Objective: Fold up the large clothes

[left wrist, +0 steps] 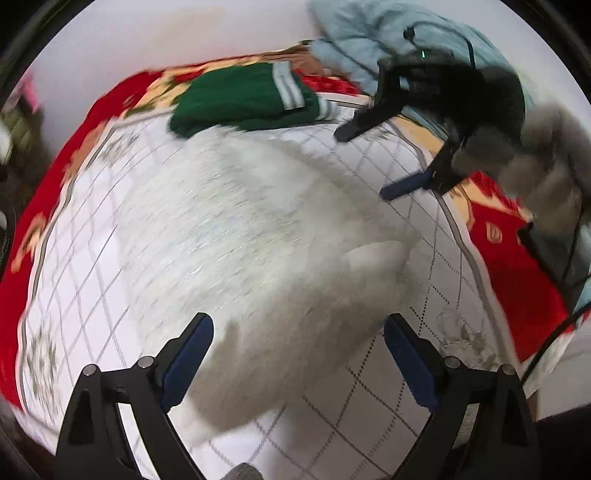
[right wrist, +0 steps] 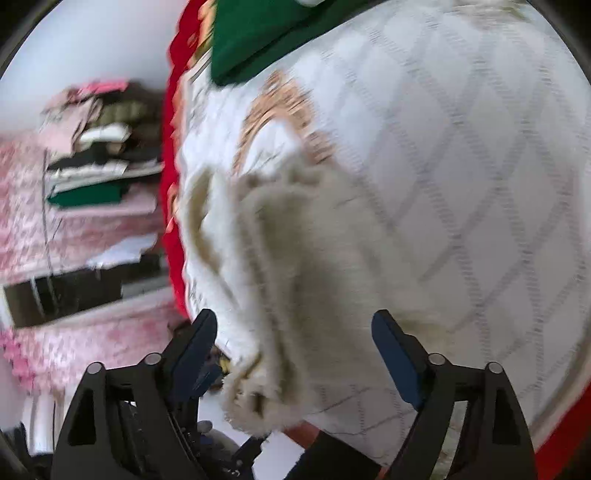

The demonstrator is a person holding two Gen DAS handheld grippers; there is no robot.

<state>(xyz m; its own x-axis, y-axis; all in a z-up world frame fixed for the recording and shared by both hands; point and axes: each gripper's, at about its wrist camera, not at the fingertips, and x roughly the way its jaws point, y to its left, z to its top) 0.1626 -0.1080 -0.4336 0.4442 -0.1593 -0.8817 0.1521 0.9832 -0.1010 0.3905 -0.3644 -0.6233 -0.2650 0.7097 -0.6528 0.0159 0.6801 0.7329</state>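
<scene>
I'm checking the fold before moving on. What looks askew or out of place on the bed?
The white fuzzy garment hangs off the bed's edge, bunched rather than flat. The green garment sits folded. Both frames are blurred.

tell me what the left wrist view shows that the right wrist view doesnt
Only the left wrist view shows the right gripper, open above the bed, with the person's pale blue jacket behind it.

Only the right wrist view shows the stack of folded clothes beside the bed and the pink cover under it.

Both show the fluffy white garment on the white quilted bedspread, the folded green garment further along, and open fingers framing the white garment.
</scene>
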